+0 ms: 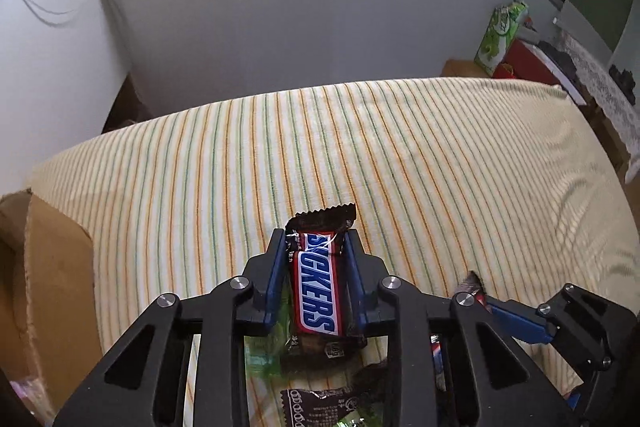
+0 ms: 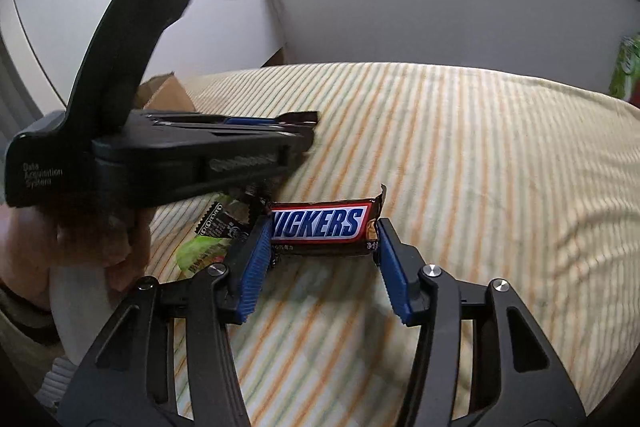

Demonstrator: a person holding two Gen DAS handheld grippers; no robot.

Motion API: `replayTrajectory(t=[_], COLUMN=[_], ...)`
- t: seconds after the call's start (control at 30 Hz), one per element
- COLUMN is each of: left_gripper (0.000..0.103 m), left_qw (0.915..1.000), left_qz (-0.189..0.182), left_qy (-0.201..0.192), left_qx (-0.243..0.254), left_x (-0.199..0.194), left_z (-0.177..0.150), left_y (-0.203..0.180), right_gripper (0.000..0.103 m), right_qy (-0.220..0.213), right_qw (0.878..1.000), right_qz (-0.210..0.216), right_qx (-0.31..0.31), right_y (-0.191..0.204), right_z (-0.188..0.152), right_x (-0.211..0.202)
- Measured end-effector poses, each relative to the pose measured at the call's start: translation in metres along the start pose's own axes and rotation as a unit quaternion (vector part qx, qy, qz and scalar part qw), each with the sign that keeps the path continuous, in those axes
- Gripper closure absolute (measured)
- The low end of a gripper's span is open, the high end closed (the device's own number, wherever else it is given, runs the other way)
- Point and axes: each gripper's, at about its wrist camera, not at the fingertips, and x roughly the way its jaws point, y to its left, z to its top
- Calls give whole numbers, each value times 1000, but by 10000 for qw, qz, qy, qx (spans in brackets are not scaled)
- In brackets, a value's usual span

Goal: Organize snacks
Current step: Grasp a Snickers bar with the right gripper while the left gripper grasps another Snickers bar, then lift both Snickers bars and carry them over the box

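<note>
**A:** Where did you have the bars at that moment?

**B:** Your left gripper (image 1: 316, 251) was clamped on one Snickers bar (image 1: 318, 291), blue pads pressing its long sides, and the bar was lifted off the striped cloth (image 1: 400, 155). Your right gripper (image 2: 320, 259) had its fingers apart, one on each end of a second Snickers bar (image 2: 320, 227). That one lay flat on the cloth, crosswise between the pads. I couldn't tell whether the pads were touching its ends.

**A:** So which step was that?

**B:** Picking up, I'd judge: one bar in hand, the other about to be gripped. Under your left gripper a small heap was left, a dark wrapper (image 1: 320, 407) and a green packet (image 2: 200, 255).

**A:** And the next move?

**B:** You probably needed to close the right fingers on the bar. End to end is an awkward hold, since the crimped wrapper tails may fold, so squeeze slowly. The cardboard box (image 1: 52, 267) at your left looked like the likely destination. Your left gripper hung close over the right one's work, so keep them from colliding.
</note>
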Motion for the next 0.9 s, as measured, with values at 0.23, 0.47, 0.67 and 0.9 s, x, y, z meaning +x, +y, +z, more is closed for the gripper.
replayTrajectory(t=[0.23, 0.47, 0.67, 0.9], left_gripper=[77, 77, 77, 77], left_qw=[9990, 9925, 9807, 9627], left_qz=[-299, -520, -545, -513], left_qy=[-247, -952, -1824, -2656], left_qx=[-228, -572, -453, 6], left_x=[-13, -53, -95, -183], left_z=[-4, -50, -84, -63], left_y=[11, 32, 20, 9], right_gripper=[50, 50, 50, 49], right_qy=[-146, -762, -871, -1588], right_qw=[9995, 9923, 9913, 9811], right_qz=[-236, -944, -952, -1106], right_qx=[123, 236, 274, -49], right_y=[-8, -4, -5, 35], right_z=[-19, -56, -57, -4], right_x=[-20, -58, -70, -133])
